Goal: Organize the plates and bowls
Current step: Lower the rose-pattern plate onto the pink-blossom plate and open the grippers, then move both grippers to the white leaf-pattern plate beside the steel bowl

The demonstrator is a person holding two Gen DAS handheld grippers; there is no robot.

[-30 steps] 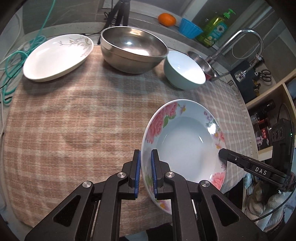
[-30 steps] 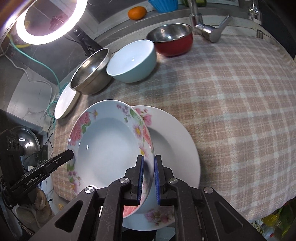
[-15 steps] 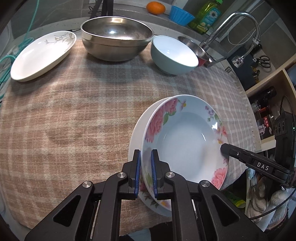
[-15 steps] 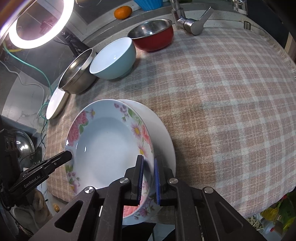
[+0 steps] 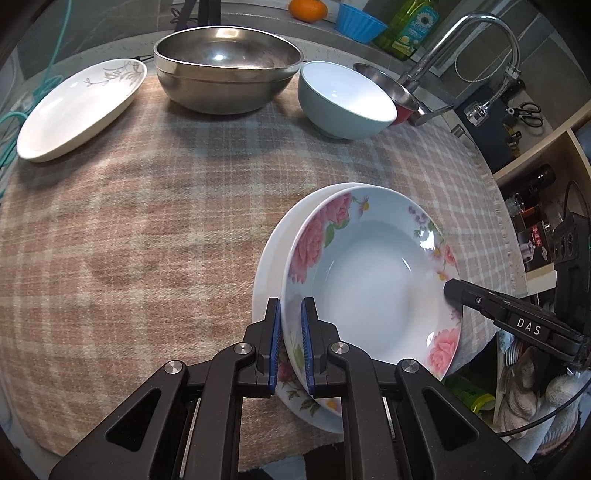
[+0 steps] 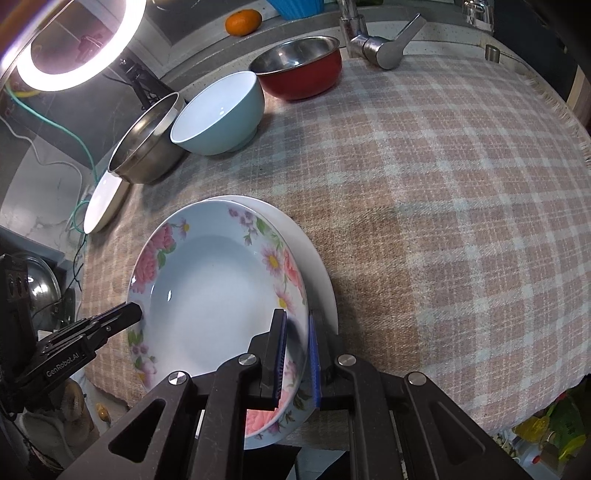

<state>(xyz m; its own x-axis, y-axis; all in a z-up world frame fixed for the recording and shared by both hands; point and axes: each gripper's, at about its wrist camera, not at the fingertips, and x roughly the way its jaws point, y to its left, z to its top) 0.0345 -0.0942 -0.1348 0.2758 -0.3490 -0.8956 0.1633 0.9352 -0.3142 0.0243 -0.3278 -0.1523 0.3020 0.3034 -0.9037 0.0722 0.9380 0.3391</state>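
We are seeing an orange (image 6: 243,21) and a ring light (image 6: 70,44) glowing far ahead-left of the tool — a faucet (image 6: 380,48) far ahead, a checked cloth (image 6: 443,221) spreading beneath it.

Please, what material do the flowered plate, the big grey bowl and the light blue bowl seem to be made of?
Flowered plate: probably glazed ceramic or porcelain; glossy surface with bright highlights and printed pink roses. Melamine cannot be excluded.
Big grey bowl: metal, likely stainless steel; brushed silvery inside with soft reflections and a rolled rim.
Light blue bowl: likely glazed ceramic; smooth white inside, pale blue outside, thick wall.
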